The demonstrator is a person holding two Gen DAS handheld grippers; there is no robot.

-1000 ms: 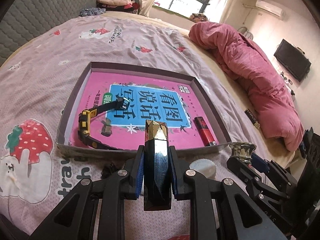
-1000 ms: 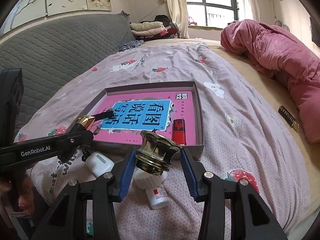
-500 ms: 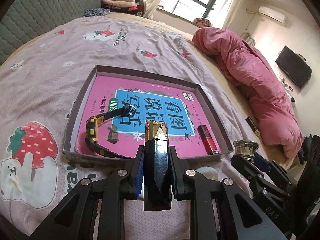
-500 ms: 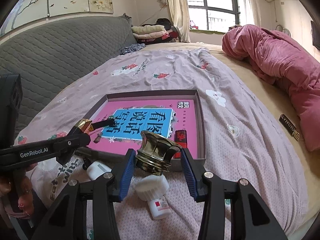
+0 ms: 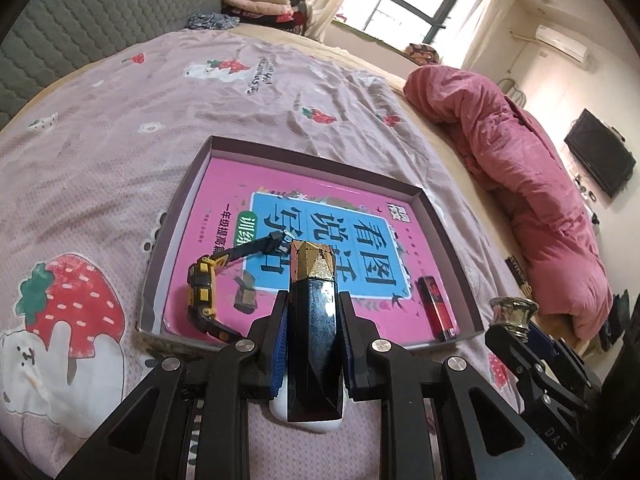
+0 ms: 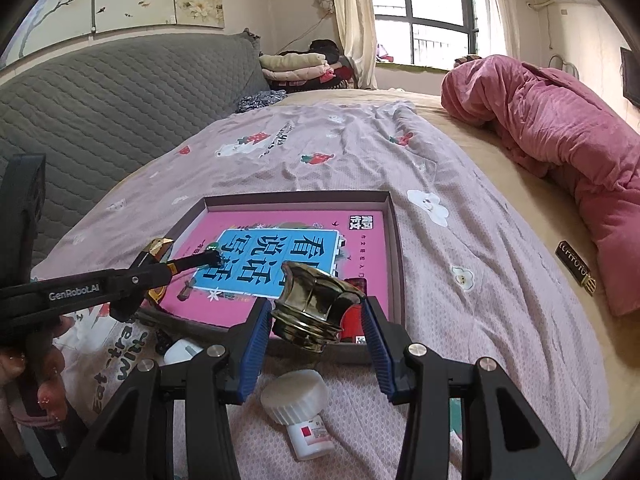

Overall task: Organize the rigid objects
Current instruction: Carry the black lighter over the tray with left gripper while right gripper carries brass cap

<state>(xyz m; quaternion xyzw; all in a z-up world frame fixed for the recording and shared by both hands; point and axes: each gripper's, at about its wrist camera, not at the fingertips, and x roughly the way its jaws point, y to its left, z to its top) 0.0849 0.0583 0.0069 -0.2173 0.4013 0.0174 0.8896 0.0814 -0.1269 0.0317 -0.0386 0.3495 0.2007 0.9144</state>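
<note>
At the bottom of the left wrist view, the left gripper [image 5: 313, 344] has its fingers clenched on a dark blue faceted bottle [image 5: 314, 344] with a gold tip, over a white case [image 5: 306, 420] lying on the bed. In the right wrist view the right gripper [image 6: 312, 332] grasps a brass-coloured ornate cap [image 6: 316, 308] between its blue pads (a white pill bottle [image 6: 302, 412] lies on the sheet just below it).

Past both, mid-frame, a shallow box lid [image 5: 448, 232] sits on the lilac strawberry-print sheet [image 5: 120, 128], holding a pink book [image 5: 320, 220], a black and yellow watch [image 5: 204, 292] at its lower left and a red lighter [image 5: 436, 308] at its lower right.

To the right a pink quilt [image 6: 560, 136] is heaped on the bed, a small dark label [image 6: 574, 266] near it. A grey quilted headboard [image 6: 120, 96] fills the upper left; folded clothes [image 6: 304, 66], curtains and a window [image 6: 432, 16] stand at the top, an air conditioner [image 5: 562, 40] and a television [image 5: 600, 152] on the right wall.
</note>
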